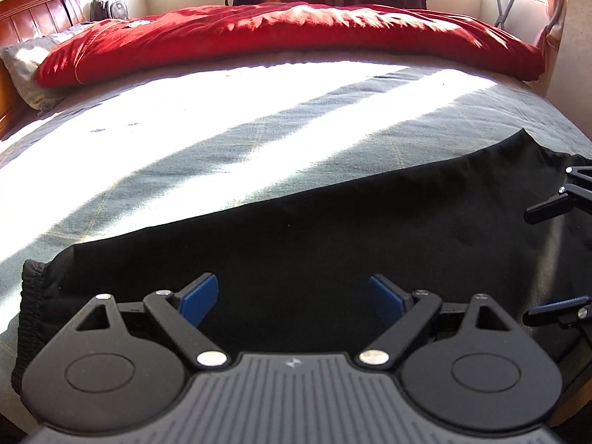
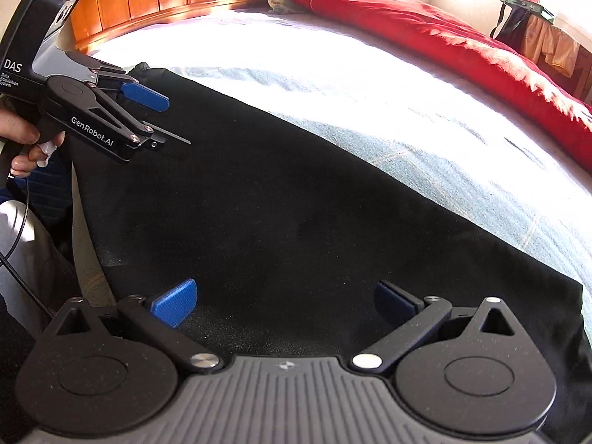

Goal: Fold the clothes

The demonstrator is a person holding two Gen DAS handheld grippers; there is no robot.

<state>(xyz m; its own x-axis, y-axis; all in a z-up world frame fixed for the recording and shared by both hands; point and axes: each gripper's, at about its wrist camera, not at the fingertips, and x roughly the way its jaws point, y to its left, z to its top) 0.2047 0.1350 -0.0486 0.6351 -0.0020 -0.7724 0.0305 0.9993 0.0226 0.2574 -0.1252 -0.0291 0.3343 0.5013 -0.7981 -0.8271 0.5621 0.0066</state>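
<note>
Black garment (image 1: 314, 229), red duvet (image 1: 259, 37), grey-green checked bedspread (image 1: 185, 155).

Black garment (image 1: 314, 229), apparently trousers with an elasticated, gathered cuff or waistband (image 1: 31, 288) at one end, spread flat in a long band along the near edge of the bed. Plain dark matte fabric, mostly smooth, far edge running as a straight diagonal, with a few soft creases toward the right end. Seen from the right wrist view (image 2: 277, 203), lying as a broad flat panel, its near side draping over the bed's edge.
</note>
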